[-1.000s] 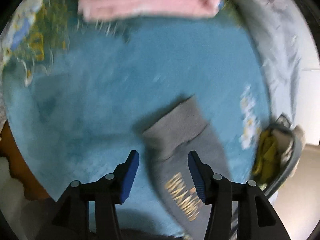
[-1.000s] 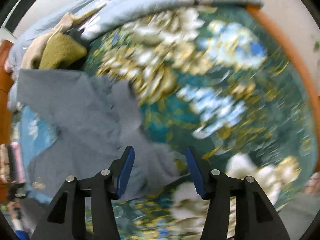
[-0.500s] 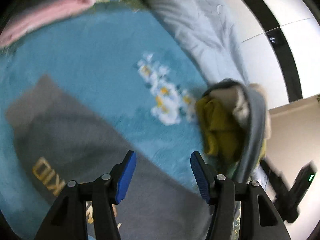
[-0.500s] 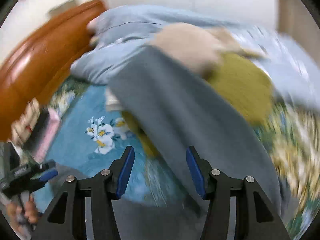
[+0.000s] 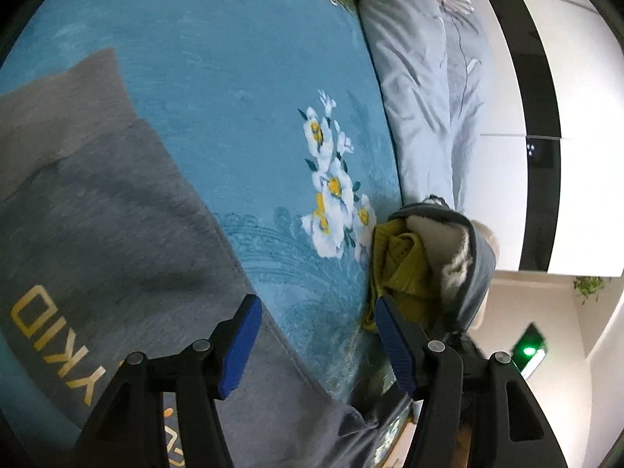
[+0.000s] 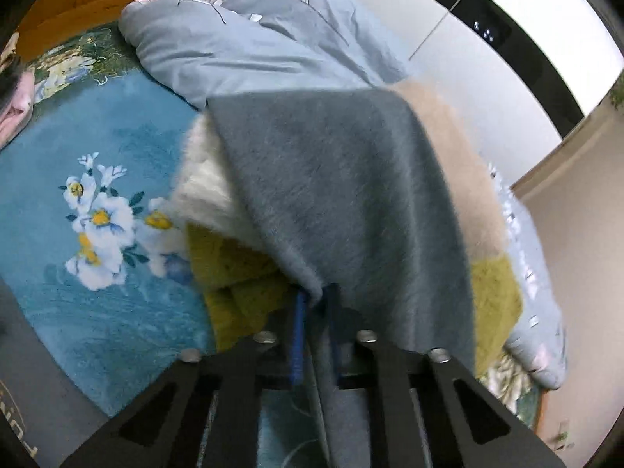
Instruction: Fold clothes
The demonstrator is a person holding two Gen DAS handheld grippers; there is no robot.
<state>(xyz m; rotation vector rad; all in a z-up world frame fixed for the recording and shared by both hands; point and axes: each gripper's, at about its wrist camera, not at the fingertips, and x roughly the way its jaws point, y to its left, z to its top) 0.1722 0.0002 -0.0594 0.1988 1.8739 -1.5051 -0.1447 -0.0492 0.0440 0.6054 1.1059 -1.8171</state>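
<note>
- Your right gripper (image 6: pixel 315 314) is clamped on the edge of a grey garment (image 6: pixel 343 195), which drapes over the pile of mustard and cream clothes (image 6: pixel 230 273).
- Your left gripper (image 5: pixel 314 335) hangs above the blue floral blanket (image 5: pixel 234 78) — jaws opening, nothing between them.
- The grey printed sweatshirt (image 5: pixel 97 214) lies flat on that blanket, just beside the left finger (image 5: pixel 240 343).

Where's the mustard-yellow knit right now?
The mustard-yellow knit lies at the bottom of the clothes pile, under the white fleece and grey garment, beside the blanket's white flowers, left of the right gripper.
</note>
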